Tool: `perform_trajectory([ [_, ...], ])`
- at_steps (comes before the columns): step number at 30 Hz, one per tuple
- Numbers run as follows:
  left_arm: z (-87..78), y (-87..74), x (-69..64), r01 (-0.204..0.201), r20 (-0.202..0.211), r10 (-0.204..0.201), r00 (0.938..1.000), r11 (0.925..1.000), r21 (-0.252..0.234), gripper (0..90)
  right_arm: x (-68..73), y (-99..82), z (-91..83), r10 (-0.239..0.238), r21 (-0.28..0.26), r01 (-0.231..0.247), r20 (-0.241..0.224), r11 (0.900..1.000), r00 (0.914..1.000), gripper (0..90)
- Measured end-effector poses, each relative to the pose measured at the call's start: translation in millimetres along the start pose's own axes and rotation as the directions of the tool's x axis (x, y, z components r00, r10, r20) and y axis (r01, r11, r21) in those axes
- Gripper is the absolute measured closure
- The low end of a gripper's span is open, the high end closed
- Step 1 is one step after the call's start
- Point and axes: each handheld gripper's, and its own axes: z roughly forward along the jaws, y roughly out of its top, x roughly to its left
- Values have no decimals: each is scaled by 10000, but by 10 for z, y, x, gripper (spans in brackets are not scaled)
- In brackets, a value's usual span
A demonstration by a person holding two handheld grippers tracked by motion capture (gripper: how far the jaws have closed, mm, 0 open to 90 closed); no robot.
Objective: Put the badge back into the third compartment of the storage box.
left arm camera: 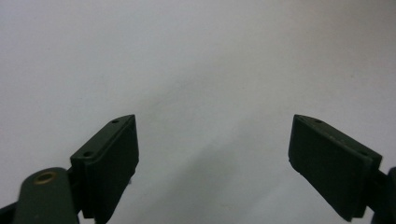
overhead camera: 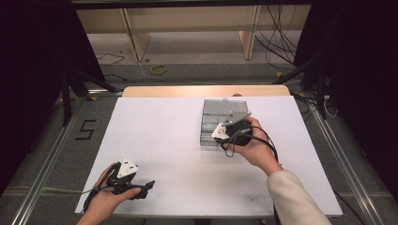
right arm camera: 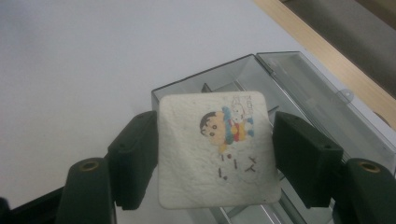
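Inspection of the bench (overhead camera: 155,140) finds the work centred on a compartmented clear plastic box (right arm camera: 280,79) standing right of centre toward the far edge, its lid thrown back flat on the side away from the person. Right tool (right arm camera: 215,154) is clamped on a white square compressed towel (right arm camera: 217,149) printed with a cartoon figure; the right gripper view shows the two black pads pressing its opposite edges, printed face toward the camera, with the towel held above the near end of the box and not yet resting in any compartment. Grip across the edges appears chosen so that the flat piece can be lowered between the dividers without the pads fouling the walls, though that is my reading, not an observed fact. In the high view the right tool (overhead camera: 233,127) hangs over the near part of the box (overhead camera: 213,108), the hand behind it. Left tool (overhead camera: 141,187) rests low near the front left corner of the bench, well apart from the box; the left gripper view shows its jaws standing wide apart over bare white surface, nothing between them. It seems parked clear of the work. Contents of the compartments cannot be determined.
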Motion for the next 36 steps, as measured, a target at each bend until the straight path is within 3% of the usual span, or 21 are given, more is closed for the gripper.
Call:
perform_trajectory([
  [16, -1, 0, 1, -3, -7, 3, 10000, 10000, 6, 154, -112, -55, -9, 172, 108, -178, 549, 9998, 9983, 338],
  [36, -4, 4, -2, -5, -7, 5, 10000, 10000, 4, 155, -295, -128, 37, 143, 697, -229, 1218, 9973, 9925, 338],
])
